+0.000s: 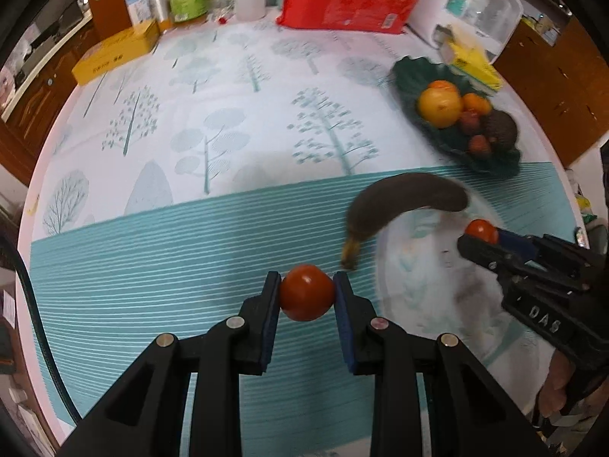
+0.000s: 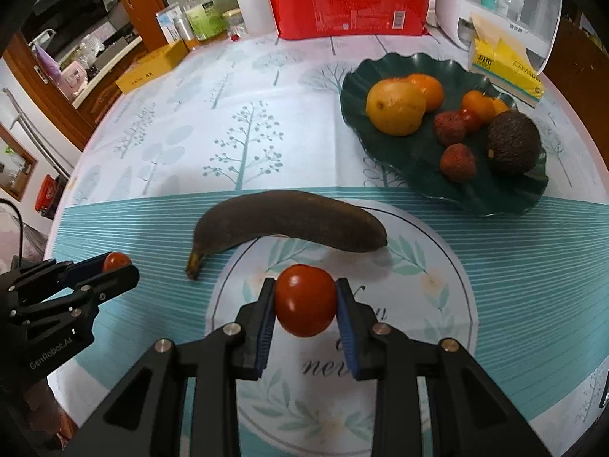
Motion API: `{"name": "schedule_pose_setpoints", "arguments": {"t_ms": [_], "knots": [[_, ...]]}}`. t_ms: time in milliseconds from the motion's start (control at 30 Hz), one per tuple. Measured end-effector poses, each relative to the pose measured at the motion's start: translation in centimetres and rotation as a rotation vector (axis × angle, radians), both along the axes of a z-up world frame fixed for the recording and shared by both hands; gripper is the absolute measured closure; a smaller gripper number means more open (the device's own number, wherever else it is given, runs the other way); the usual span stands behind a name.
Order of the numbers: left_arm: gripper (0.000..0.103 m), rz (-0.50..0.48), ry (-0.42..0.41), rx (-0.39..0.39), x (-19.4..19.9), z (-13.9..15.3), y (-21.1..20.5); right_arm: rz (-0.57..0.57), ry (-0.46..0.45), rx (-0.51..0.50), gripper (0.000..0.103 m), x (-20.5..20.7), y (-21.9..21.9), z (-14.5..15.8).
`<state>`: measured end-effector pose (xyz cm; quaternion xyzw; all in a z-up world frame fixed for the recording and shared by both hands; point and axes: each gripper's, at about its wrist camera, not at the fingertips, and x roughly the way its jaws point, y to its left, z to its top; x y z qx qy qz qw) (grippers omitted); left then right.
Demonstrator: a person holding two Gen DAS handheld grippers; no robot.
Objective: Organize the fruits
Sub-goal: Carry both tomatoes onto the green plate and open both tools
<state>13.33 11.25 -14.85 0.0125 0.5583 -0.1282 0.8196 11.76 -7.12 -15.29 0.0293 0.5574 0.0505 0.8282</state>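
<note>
left black two-finger gripper [image 1: 306, 292] is clamped on a small round red tomato [image 1: 306, 292], blue pads [image 1: 271, 316] pressed against both sides, fruit held clear above the teal striped part of the tablecloth [image 1: 152, 266]. right black two-finger gripper [image 2: 305, 300] is clamped on a second small round red tomato [image 2: 305, 300] the same way, blue pads [image 2: 266, 327] tight on both sides, held over the round leaf-print emblem [image 2: 437, 266] on the cloth.

each gripper shows in the other's view: the right one at the right edge of the left wrist view with its tomato at the tips, the left one at the left edge of the right wrist view, likewise. a bit of the person's hand [image 1: 559, 384] shows under the right gripper's body.

just beyond both grippers a dark brown overripe banana [image 2: 289, 221] lies flat on the cloth, stem end toward the left gripper, tip end on the emblem's rim. it is blurred in the left wrist view.

further back and to the right sits a dark green wavy-edged plate [image 2: 418, 167] holding a large yellow-orange citrus fruit [image 2: 396, 107], smaller orange fruits [image 2: 477, 103], two bumpy red fruits, probably lychees [image 2: 458, 162], and a dark rough-skinned avocado [image 2: 514, 141].

behind the plate: a yellow tissue pack [image 2: 506, 66]. along the far table edge: a red plastic package [image 2: 346, 0], bottles [image 2: 201, 11] and a yellow box [image 1: 114, 51].
</note>
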Motion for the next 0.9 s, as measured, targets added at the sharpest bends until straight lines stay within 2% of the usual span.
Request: {"name": "schedule_pose_setpoints", "arguments": {"t_ms": [333,500,633,767,900], "knots": [[0.077,-0.076,-0.114,-0.023,0.2,8.4,-6.2,0.022,-0.068,0.052,0.072,-1.6,-2.6,5.7],[0.077,-0.080,-0.163,-0.049,2.6,12.3,-10.0,0.031,-0.155,0.017,0.072,0.4,-5.9,10.7],[0.077,-0.074,-0.225,-0.047,6.0,15.6,-13.4,0.028,-0.248,-0.009,0.072,3.6,-9.9,15.7],[0.077,-0.046,-0.281,-0.017,9.3,16.8,-16.4,0.003,-0.310,-0.021,0.072,7.5,-13.7,18.7],[0.077,0.004,-0.261,-0.014,13.3,15.2,-18.5,-0.016,-0.339,-0.013,0.072,11.1,-16.5,18.6]]}}
